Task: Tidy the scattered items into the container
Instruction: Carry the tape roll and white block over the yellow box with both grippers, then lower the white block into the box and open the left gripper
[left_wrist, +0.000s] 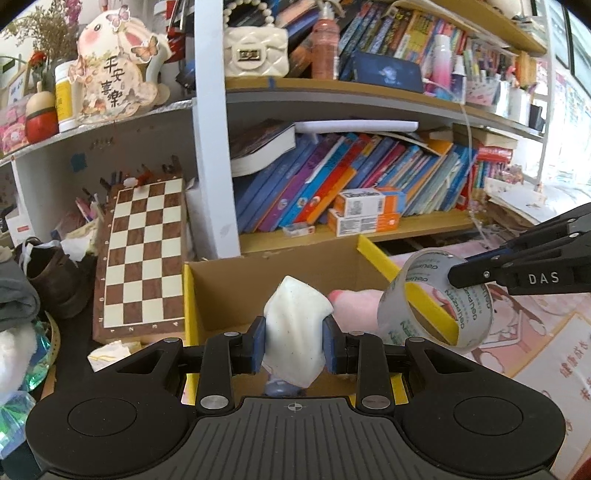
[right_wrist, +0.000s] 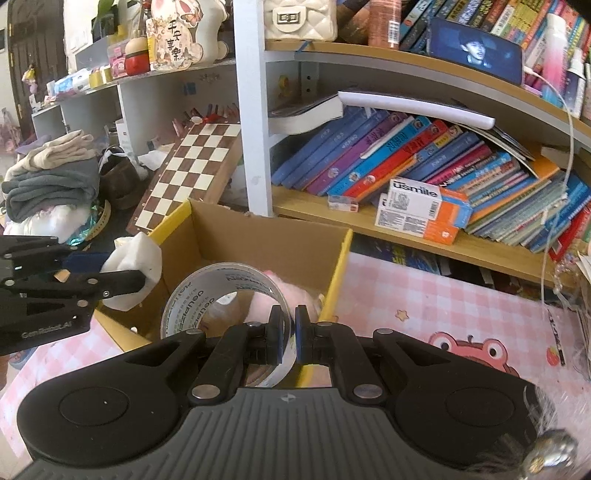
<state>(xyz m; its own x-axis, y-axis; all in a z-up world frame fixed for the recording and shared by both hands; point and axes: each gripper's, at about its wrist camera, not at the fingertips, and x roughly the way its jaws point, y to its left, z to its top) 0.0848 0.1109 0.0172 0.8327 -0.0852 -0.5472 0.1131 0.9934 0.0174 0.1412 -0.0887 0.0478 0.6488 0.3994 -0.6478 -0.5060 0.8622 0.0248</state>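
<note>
White sponge (left_wrist: 295, 325); clear tape roll (left_wrist: 436, 299); brown box (left_wrist: 258, 280), yellow rim; pink plush (left_wrist: 354, 306); brown-cream checkered chessboard (left_wrist: 144, 254); pink checked table (right_wrist: 424, 291).

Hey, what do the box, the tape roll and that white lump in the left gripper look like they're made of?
Box: corrugated cardboard, matte brown, with yellow rims.
Tape roll: glossy see-through plastic film with printed lettering.
White lump: probably soft foam or sponge, matte and faintly speckled; it looks slightly pinched where the left gripper jaws press it.

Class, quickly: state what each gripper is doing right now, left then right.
Left gripper: closed on the white sponge, above the cardboard box.
Right gripper: closed on the wall of the clear tape roll.
</note>
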